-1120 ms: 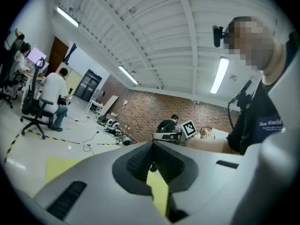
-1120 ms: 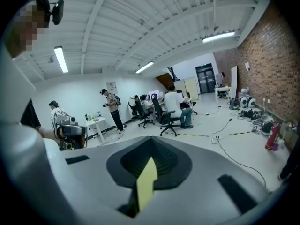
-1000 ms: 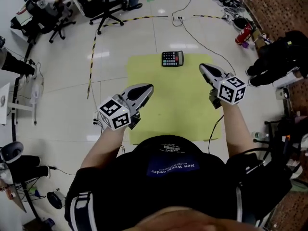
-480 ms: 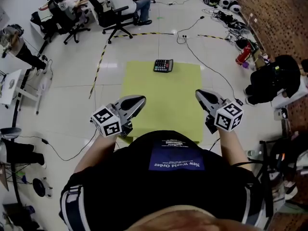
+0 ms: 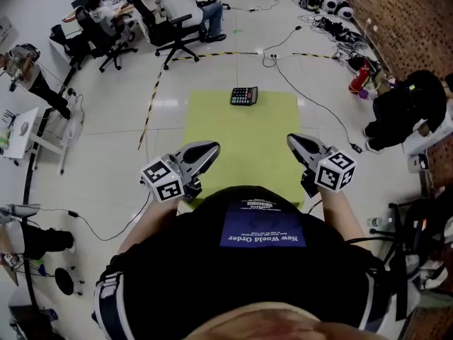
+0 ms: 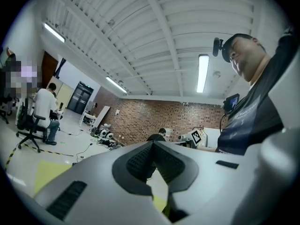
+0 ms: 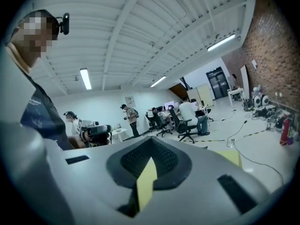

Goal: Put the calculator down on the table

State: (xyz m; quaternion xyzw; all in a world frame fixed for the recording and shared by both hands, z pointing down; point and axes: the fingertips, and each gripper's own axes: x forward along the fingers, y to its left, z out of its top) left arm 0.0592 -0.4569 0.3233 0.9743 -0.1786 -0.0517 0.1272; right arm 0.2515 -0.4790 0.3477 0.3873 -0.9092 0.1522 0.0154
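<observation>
The dark calculator (image 5: 243, 95) lies flat at the far edge of the yellow-green table (image 5: 241, 147), and no gripper touches it. My left gripper (image 5: 212, 147) hangs over the table's near left part, jaws shut with nothing in them. Over the near right part is my right gripper (image 5: 291, 139), also shut and empty. Both are close to my body and far short of the calculator. In the left gripper view the left gripper (image 6: 152, 145) has its tips meeting. In the right gripper view the right gripper (image 7: 151, 142) is closed too, with the yellow table showing through the slot below the tips.
Office chairs (image 5: 180, 30) with seated people stand beyond the table at the far left. A striped floor tape (image 5: 152, 98) and a cable (image 5: 311, 98) run past the table. A red extinguisher (image 5: 356, 83) and a black bag (image 5: 403, 108) sit by the brick wall on the right.
Both grippers have drawn back toward my body, away from the calculator, which stays on the table's far edge. Both jaws stay shut.
</observation>
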